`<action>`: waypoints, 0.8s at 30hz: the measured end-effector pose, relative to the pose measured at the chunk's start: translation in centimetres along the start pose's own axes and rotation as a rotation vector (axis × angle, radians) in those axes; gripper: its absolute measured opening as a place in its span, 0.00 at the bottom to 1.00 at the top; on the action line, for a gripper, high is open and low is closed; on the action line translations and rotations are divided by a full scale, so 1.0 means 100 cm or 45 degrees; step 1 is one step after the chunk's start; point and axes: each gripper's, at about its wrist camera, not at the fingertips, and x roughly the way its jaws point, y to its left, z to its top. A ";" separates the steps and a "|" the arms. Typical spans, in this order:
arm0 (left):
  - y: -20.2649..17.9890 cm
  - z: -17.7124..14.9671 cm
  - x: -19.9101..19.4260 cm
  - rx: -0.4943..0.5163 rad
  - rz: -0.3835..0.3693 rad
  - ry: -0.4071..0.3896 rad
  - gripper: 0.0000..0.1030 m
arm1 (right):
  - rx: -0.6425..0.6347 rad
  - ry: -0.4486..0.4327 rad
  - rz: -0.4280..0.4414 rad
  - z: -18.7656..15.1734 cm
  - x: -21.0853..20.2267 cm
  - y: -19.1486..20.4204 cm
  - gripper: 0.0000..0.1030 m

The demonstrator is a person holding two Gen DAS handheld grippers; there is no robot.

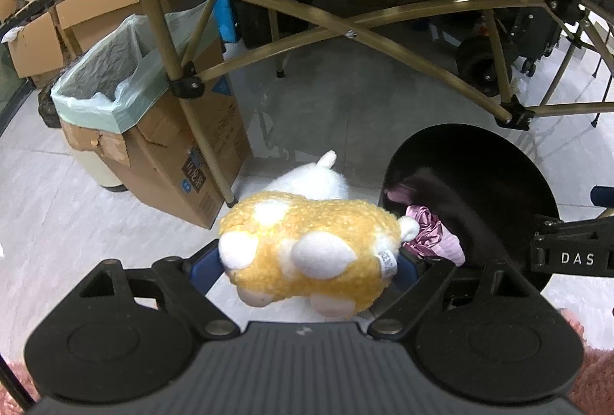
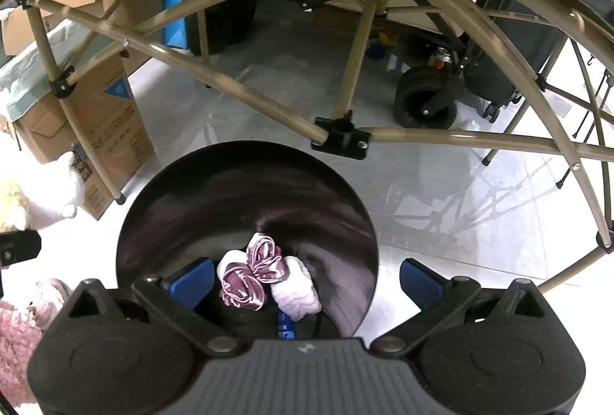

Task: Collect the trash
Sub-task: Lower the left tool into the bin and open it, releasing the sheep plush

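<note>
Here, left tongs (image 1: pixel 309 267) gripping plush toy (image 1: pixel 311 254), right tongs (image 2: pixel 307 280) wide over black bin (image 2: pixel 245 192).

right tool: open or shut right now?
Open. The right tool has its blue pads spread wide with nothing pressed between them; the pink scrunchie lies below in the black bin.

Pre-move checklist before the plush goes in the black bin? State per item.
1. Left hand-held gripper clamped on yellow plush toy: ok.
2. Plush over black bin opening: not ok, it hangs beside the rim.
3. Right hand-held gripper open, nothing between the pads: ok.
4. Right hand-held gripper out of the bin mouth: not ok, it hangs over it.
5. Room in bin: ok, only pink scrunchies and a few small items at the bottom.
</note>
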 end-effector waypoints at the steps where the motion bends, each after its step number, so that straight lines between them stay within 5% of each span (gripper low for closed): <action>1: -0.002 0.000 -0.001 0.005 -0.003 -0.004 0.84 | 0.006 -0.001 -0.001 0.000 -0.001 -0.002 1.00; 24: -0.053 0.004 -0.012 0.153 -0.106 -0.062 0.84 | 0.161 -0.059 -0.049 -0.007 -0.027 -0.054 1.00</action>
